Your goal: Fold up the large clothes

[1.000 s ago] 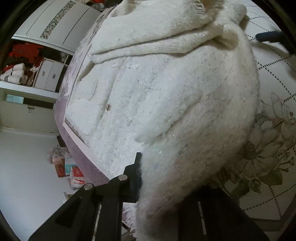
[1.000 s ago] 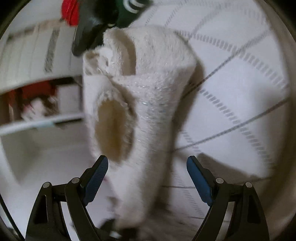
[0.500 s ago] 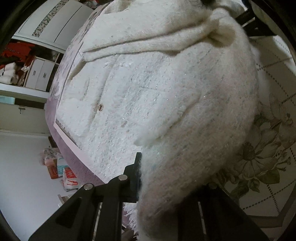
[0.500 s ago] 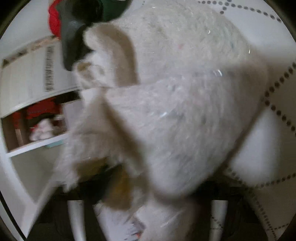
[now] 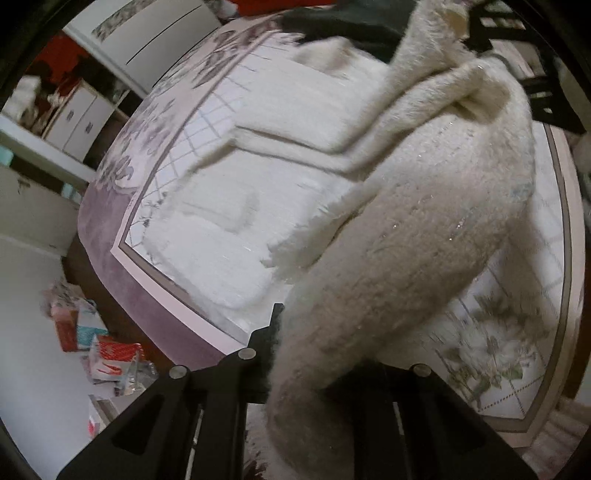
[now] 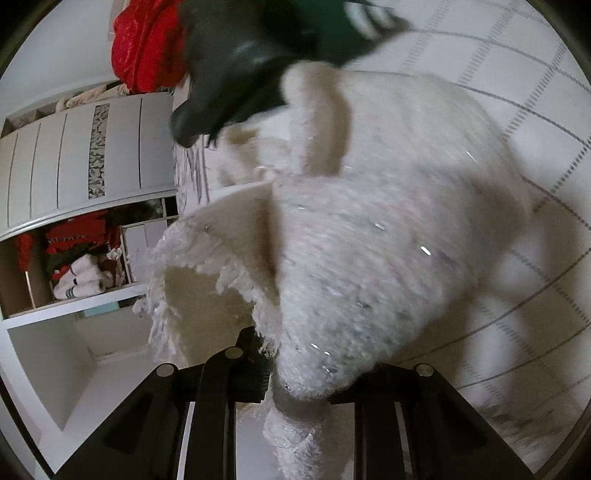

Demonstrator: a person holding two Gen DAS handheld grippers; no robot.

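A white fuzzy garment (image 5: 424,240) hangs up from the bed (image 5: 166,288), its lower part still spread on the floral cover. My left gripper (image 5: 314,362) is shut on a thick fold of it, the cloth bulging over the right finger. In the right wrist view the same garment (image 6: 369,240) fills the middle, with a fringed edge at the left. My right gripper (image 6: 303,376) is closing, and a bunch of the cloth is pinched between its jaws. A green sleeve (image 6: 332,33) and a dark shape show at the garment's far end.
A white wardrobe (image 6: 74,158) stands beyond the bed, with an open shelf of red and white clothes (image 6: 74,266) below it and a red bundle (image 6: 147,48) on top. Boxes and bags (image 5: 92,343) lie on the floor by the bed's purple edge.
The right gripper, open beside the hanging cloth a second ago, has closed on it. Both grippers have risen, lifting the garment so that more of the bed shows underneath.
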